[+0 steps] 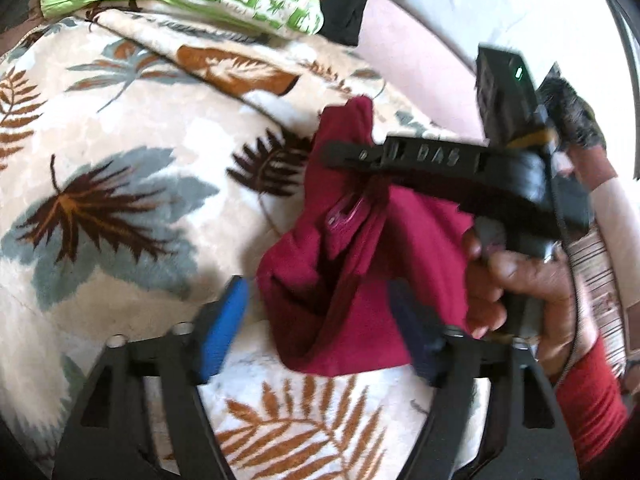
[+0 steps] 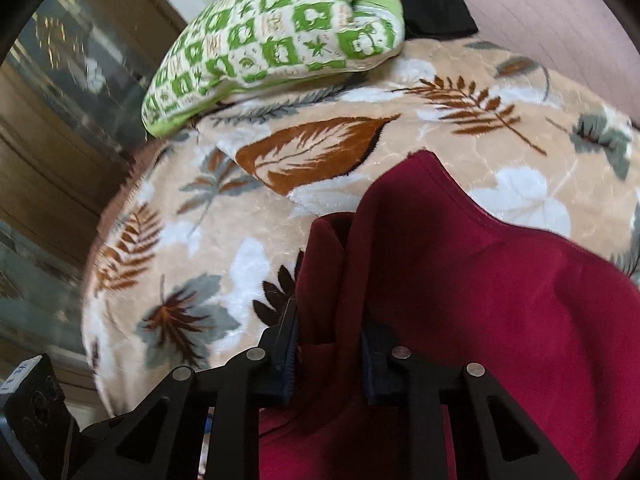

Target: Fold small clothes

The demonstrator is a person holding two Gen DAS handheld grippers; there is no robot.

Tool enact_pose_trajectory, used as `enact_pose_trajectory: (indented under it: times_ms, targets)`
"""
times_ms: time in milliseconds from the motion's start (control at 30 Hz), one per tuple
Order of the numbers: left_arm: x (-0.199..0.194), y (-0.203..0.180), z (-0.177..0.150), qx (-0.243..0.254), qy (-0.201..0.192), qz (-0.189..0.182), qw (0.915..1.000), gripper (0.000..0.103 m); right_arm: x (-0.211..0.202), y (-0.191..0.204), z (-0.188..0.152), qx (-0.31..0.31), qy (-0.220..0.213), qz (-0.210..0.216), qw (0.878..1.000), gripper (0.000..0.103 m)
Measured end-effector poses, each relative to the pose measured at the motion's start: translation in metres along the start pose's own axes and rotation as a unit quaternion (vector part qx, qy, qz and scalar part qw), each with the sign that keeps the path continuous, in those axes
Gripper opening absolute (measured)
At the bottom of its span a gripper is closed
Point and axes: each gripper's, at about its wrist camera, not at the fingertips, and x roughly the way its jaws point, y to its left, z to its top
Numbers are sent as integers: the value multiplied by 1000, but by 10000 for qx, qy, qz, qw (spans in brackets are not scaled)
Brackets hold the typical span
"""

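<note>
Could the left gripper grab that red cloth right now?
Probably yes. The left gripper is open, and the red cloth, hanging from the right gripper, dangles between its fingers with nothing in between.

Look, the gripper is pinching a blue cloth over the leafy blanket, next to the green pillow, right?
Not quite: the cloth is dark red, not blue. The right wrist view shows the right gripper pinching it above the leafy blanket, with the green pillow at the far end.
</note>
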Motion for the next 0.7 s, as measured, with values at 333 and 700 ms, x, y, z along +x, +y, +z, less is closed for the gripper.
enact_pose_trajectory:
  times_ms: [333, 700]
  targets:
    - [40, -7, 10, 311, 258, 405, 9984, 78, -8, -2, 0, 30, -30, 140, 9999, 24]
    - [55, -14, 8, 507, 240, 686, 9961, 78, -15, -6, -2, 87, -87, 260, 9996, 24]
